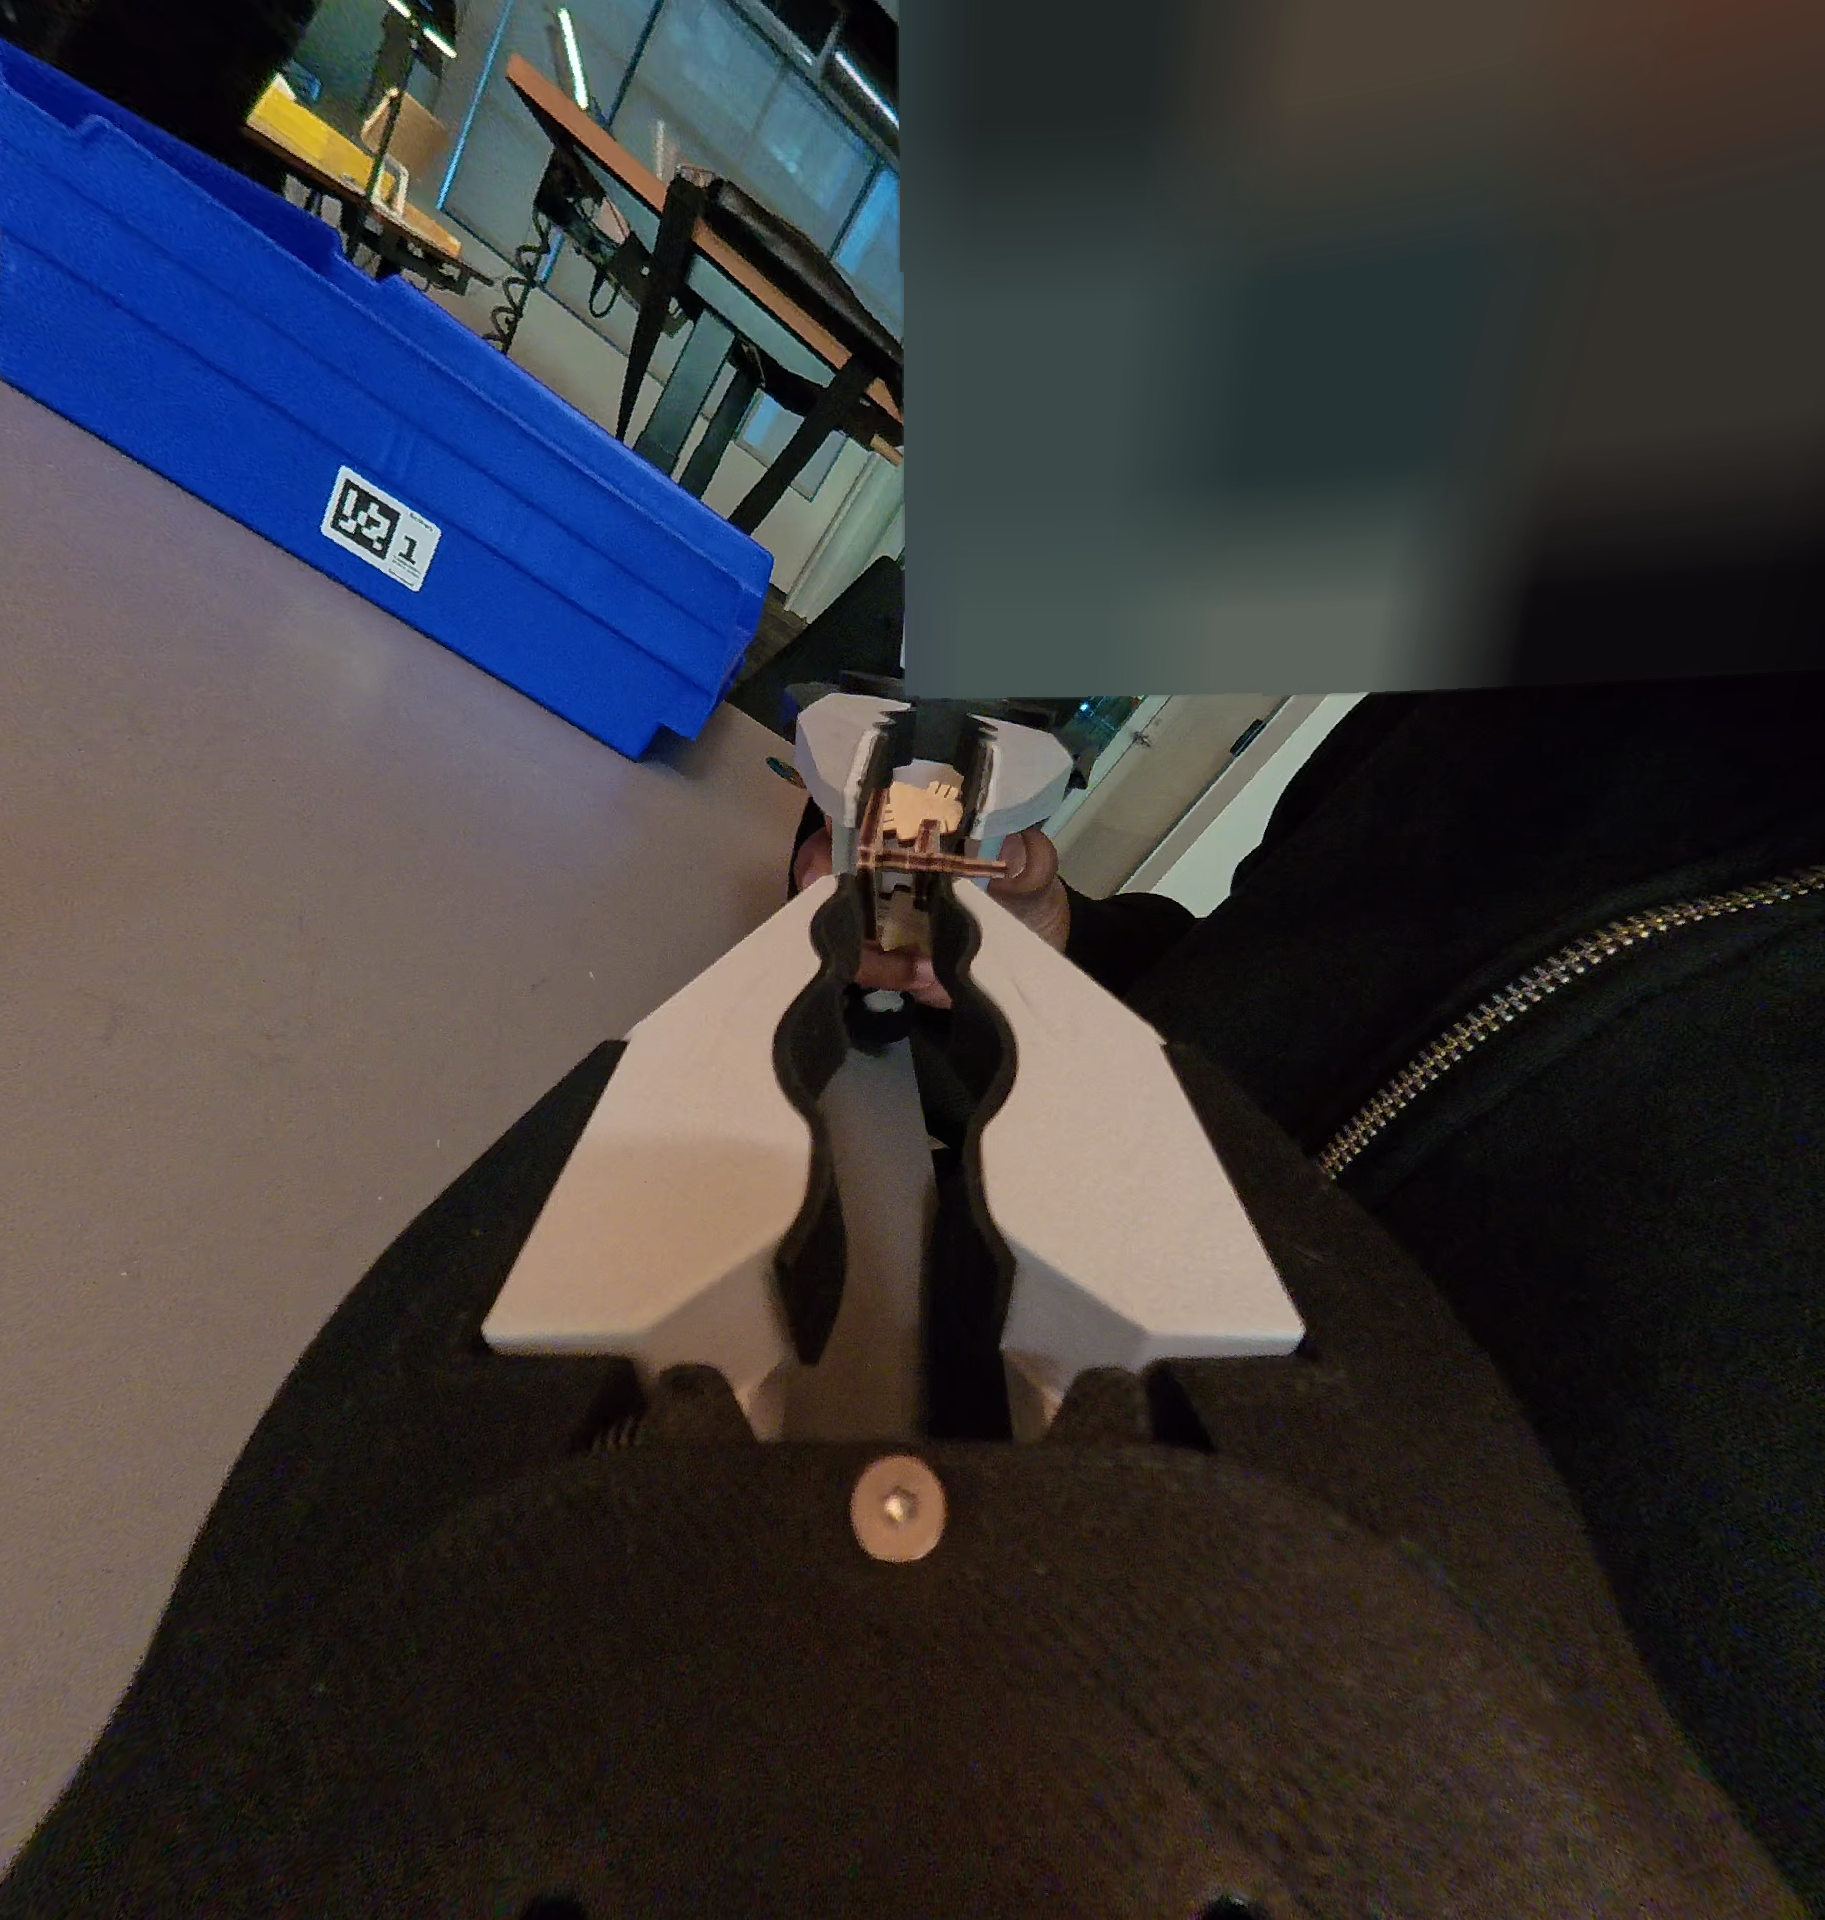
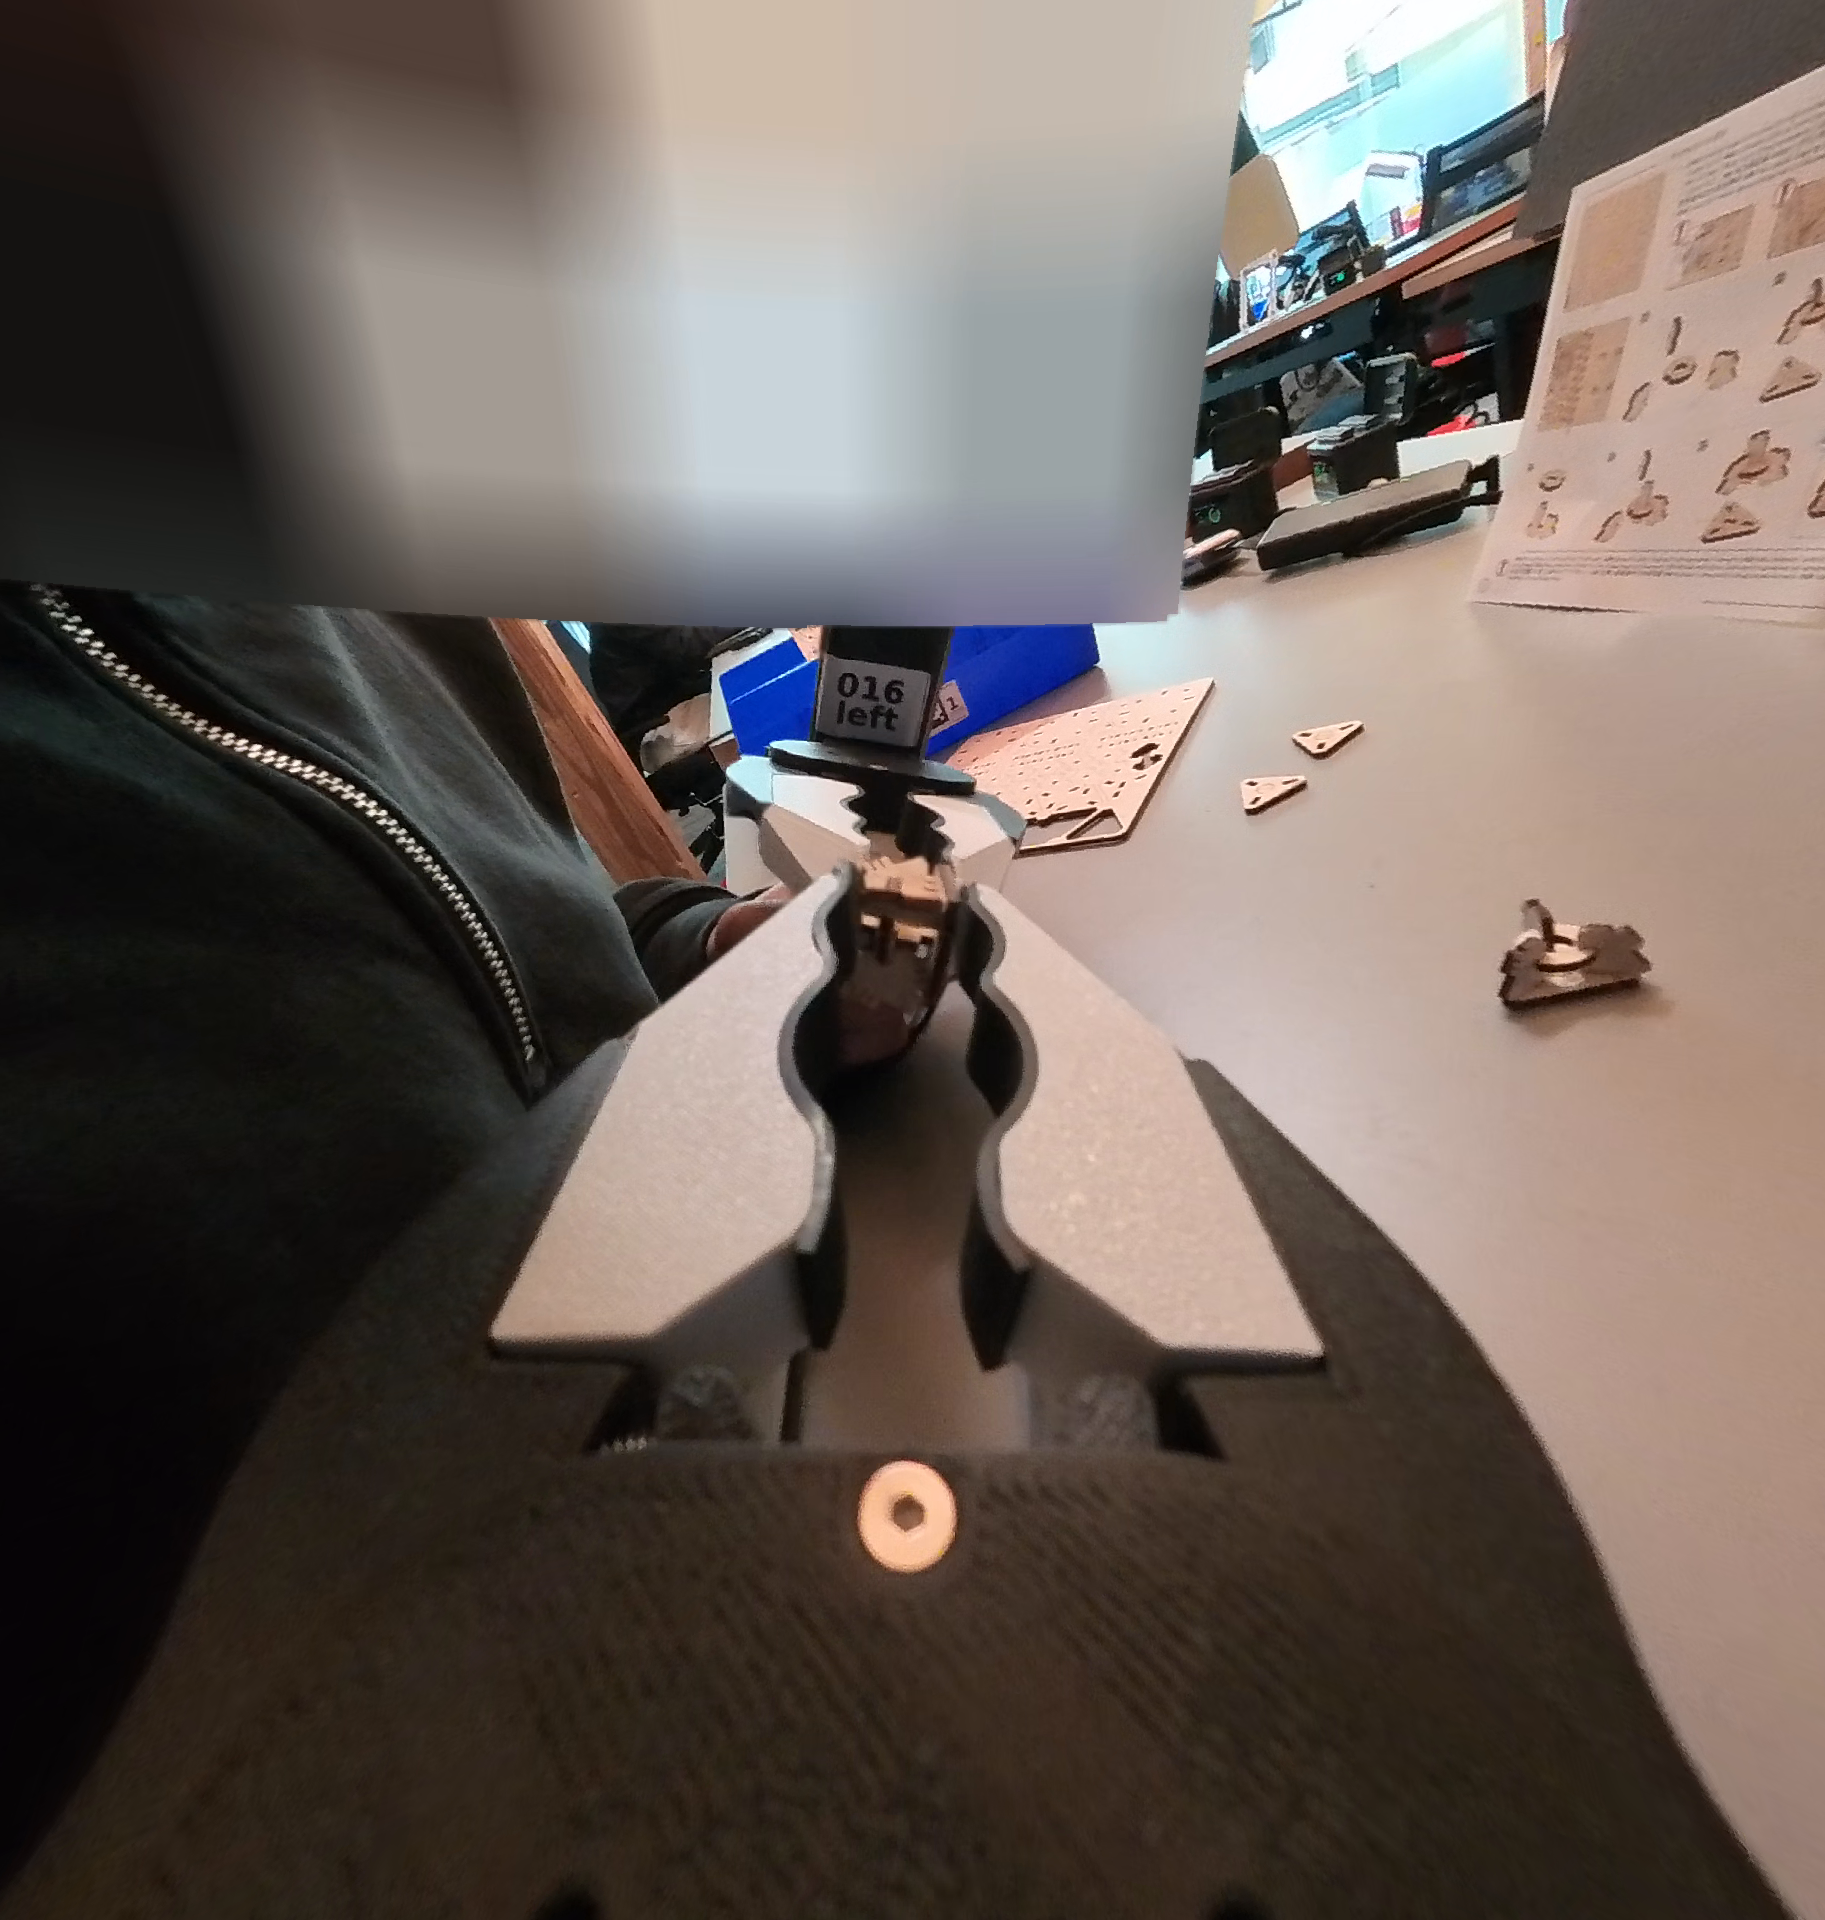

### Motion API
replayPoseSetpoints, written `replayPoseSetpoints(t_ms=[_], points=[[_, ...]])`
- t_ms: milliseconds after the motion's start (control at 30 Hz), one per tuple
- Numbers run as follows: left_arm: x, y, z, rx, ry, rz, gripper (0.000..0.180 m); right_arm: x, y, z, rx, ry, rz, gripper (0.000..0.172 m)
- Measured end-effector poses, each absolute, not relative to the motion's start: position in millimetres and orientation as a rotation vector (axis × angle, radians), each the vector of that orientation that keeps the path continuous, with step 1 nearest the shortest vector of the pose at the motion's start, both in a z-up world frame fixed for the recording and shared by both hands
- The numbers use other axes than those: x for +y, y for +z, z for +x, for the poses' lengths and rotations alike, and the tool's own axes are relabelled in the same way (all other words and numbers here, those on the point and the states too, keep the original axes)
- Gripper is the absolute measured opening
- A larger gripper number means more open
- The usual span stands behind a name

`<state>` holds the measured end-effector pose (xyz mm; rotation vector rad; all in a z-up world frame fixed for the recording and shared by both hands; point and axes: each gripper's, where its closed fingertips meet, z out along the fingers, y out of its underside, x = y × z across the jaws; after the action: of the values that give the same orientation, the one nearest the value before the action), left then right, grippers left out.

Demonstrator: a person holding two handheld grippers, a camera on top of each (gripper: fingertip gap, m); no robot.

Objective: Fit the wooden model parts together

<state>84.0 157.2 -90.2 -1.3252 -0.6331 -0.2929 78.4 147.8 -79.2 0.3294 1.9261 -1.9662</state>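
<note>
Small wooden model (image 1: pixel 913 831), pale laser-cut ply with dark burnt edges: slotted plates crossed at right angles, a toothed round piece on top, one thin strip sticking out sideways. Held up above the tabletop (image 1: pixel 212 935), between the two grippers meeting tip to tip, near a dark zipped jacket (image 1: pixel 1510 1039).

Far left: blue bin (image 1: pixel 316 395), ribbed plastic, white tag on its wall, standing on the grey, matte tabletop.

Left gripper (image 1: pixel 892 914): fingers closed on the model, black wavy pads pressing its near end; white faceted shells, rough black body.

Right gripper (image 2: pixel 903 935): fingers closed on the same model from the opposite side, model wedged between the pads at the tips. A hand (image 1: pixel 1033 883) behind the far gripper.

Right of the grippers, on the tabletop: flat ply sheet (image 2: pixel 1095 758) with cut-outs, just beside the bin; two small ply triangles (image 2: pixel 1303 764) lying flat, apart; a dark-edged assembled piece (image 2: pixel 1573 961) further right, well apart. Far right: printed instruction sheet (image 2: pixel 1697 364) propped upright.
</note>
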Motion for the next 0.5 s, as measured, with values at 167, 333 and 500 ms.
replayPoseSetpoints(t_ms=[167,333,500], points=[[157,-90,81,-0.634,-0.3,-1.314,0.01,149,-78,76,1.873,-1.96,0.357,0.017],[156,-87,78,-0.636,-0.323,-1.282,0.01,149,-74,74,1.815,-1.969,0.367,0.017],[152,-89,76,-0.65,-0.333,-1.269,0.016,155,-66,66,1.705,-1.986,0.424,0.016]])
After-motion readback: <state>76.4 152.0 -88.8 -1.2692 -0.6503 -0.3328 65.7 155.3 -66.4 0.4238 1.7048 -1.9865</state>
